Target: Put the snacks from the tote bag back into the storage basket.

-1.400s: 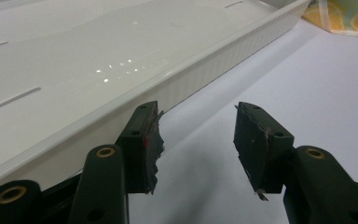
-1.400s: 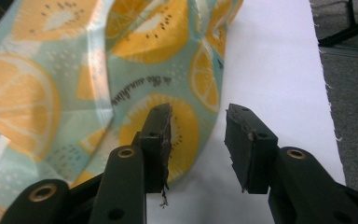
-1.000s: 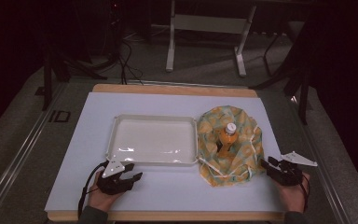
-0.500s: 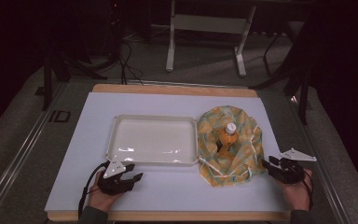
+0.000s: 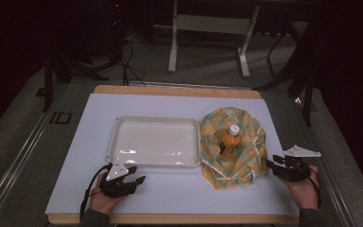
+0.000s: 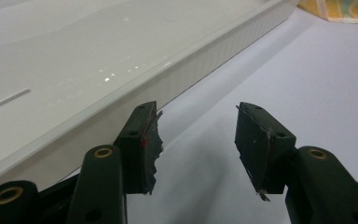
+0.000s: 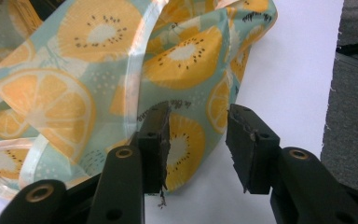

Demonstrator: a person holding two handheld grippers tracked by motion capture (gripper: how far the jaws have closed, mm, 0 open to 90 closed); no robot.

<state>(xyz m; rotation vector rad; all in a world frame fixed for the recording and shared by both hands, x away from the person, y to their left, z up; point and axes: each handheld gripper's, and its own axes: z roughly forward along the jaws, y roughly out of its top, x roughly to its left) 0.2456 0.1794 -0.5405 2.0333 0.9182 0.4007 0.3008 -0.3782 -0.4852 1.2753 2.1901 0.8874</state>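
A white counter (image 5: 179,189) carries a white tray (image 5: 156,142) at its middle and, just right of the tray, a crumpled cloth (image 5: 234,146) printed with orange slices. A small orange bottle (image 5: 230,139) with a white cap stands upright in the middle of the cloth. The right tongs (image 5: 270,164) lie at the cloth's right edge, jaws apart and holding nothing; in the right gripper view the near hem of the cloth (image 7: 168,84) sits just ahead of the jaws, with one jaw tip over the fabric. The left tongs (image 5: 134,176) rest on the counter just in front of the tray's near rim, jaws also apart and empty. The step in hand looks like taking hold of the cloth's edge. To do it well, the right tongs should slide low along the counter so one jaw goes under the hem, then close on a single fold near the corner. A slow, gentle pull matters, since a tug could tip the bottle.
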